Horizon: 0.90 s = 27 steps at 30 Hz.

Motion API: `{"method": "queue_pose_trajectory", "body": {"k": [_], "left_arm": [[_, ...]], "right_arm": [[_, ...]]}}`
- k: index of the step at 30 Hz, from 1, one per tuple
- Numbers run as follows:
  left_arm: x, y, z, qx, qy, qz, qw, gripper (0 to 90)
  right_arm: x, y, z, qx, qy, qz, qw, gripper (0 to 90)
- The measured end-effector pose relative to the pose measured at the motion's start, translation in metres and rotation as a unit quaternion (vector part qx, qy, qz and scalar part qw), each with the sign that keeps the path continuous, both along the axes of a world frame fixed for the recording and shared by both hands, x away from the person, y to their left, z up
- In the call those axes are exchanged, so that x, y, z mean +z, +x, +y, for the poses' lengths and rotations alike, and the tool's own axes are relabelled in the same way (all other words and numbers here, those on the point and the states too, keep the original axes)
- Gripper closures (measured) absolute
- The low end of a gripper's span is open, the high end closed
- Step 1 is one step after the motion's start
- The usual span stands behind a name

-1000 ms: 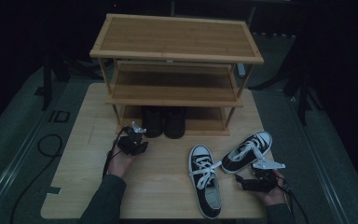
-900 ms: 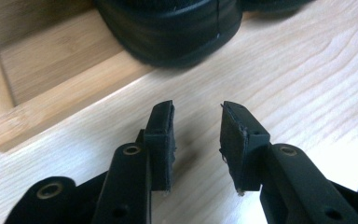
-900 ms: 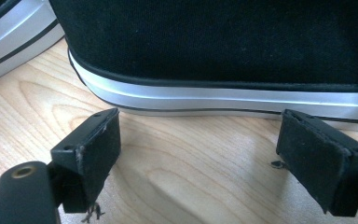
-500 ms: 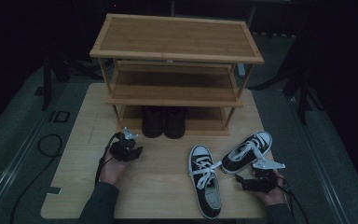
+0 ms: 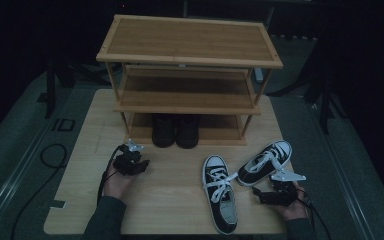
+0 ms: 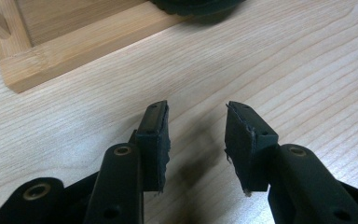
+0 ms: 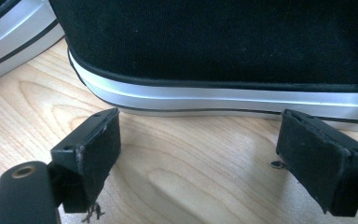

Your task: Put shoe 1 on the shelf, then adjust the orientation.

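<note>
Two sneakers lie on the worktop (image 5: 180, 200) before the shoe rack (image 5: 190, 90), and the right gripper (image 7: 223, 140), fingers wide apart beside the tilted sneaker (image 5: 266, 162), should likely straddle its heel squarely, while the left gripper (image 6: 196, 133) waits empty, fingers apart.

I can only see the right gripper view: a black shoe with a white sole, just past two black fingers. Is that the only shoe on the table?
Observer: No. The high view shows that sneaker lying at an angle, with a matching second sneaker beside it.
Operator: What is the other hand doing?
Observer: The left gripper is over bare table. Its fingers have just been opening, with nothing between them.
Operator: Is there anywhere to put the shoes?
Observer: A three-shelf wooden rack stands behind, with a dark pair already on its bottom shelf.
</note>
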<state>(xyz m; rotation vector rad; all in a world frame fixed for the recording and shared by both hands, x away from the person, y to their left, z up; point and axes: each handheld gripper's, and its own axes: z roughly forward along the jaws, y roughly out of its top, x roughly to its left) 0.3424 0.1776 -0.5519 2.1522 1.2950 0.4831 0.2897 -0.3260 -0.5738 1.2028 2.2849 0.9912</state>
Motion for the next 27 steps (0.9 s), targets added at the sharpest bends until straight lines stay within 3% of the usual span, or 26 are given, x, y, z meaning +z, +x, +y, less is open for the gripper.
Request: {"method": "queue_pose_trajectory", "body": {"k": [14,17,22,27], "left_arm": [[-0.004,-0.001,-0.004,-0.005,0.0,0.006,1.0,59.7],[-0.004,-0.002,-0.003,-0.005,-0.001,0.006,1.0,59.6],[-0.004,-0.002,-0.002,-0.004,-0.003,0.006,1.0,59.6],[-0.004,-0.003,-0.003,-0.004,-0.003,0.005,1.0,59.6]], "right_arm": [[0.0,-0.001,0.002,-0.004,-0.002,0.003,1.0,13.5],[0.006,-0.004,0.004,-0.007,-0.005,0.009,0.9999,33.2],[0.012,-0.011,0.011,-0.001,-0.023,-0.005,0.9997,47.2],[0.029,-0.024,0.018,0.02,-0.011,-0.032,0.9992,63.4]]}}
